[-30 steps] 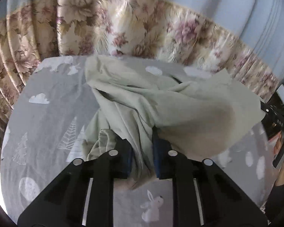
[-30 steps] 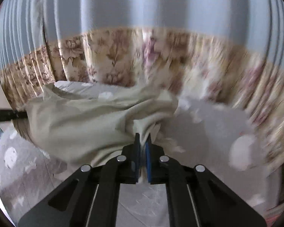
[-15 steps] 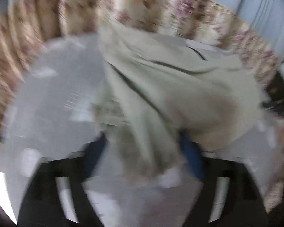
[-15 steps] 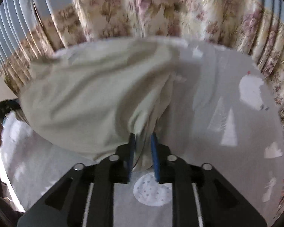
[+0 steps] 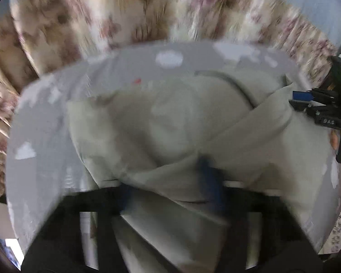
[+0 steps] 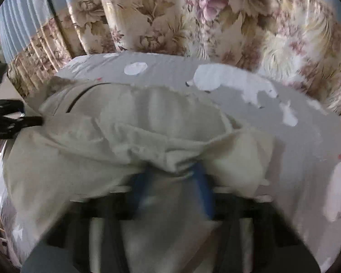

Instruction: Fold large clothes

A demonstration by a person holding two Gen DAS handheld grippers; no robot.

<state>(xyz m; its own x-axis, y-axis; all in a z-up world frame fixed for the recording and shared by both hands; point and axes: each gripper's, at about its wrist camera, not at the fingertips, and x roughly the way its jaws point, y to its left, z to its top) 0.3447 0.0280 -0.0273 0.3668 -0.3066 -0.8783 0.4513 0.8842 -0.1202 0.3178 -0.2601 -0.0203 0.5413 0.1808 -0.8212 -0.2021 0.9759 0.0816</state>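
A pale green garment [image 5: 170, 118] lies bunched on the grey patterned bed sheet [image 5: 45, 136]; it also fills the right wrist view [image 6: 125, 136]. My left gripper [image 5: 168, 182] has its blue fingers spread wide, with cloth draped over and between them. My right gripper [image 6: 172, 177] also has its blue fingers apart under a fold of the garment. The right gripper shows at the right edge of the left wrist view [image 5: 316, 107]. Both views are blurred.
Floral curtains [image 6: 193, 18] hang right behind the bed, blue curtain above. The sheet [image 6: 295, 147] carries white cloud, bear and rabbit prints. The left gripper shows dark at the left edge [image 6: 2, 118] of the right wrist view.
Both grippers went from pinching the garment to fingers spread apart. They lowered and moved forward over the bed, and the garment dropped into a bunched heap.
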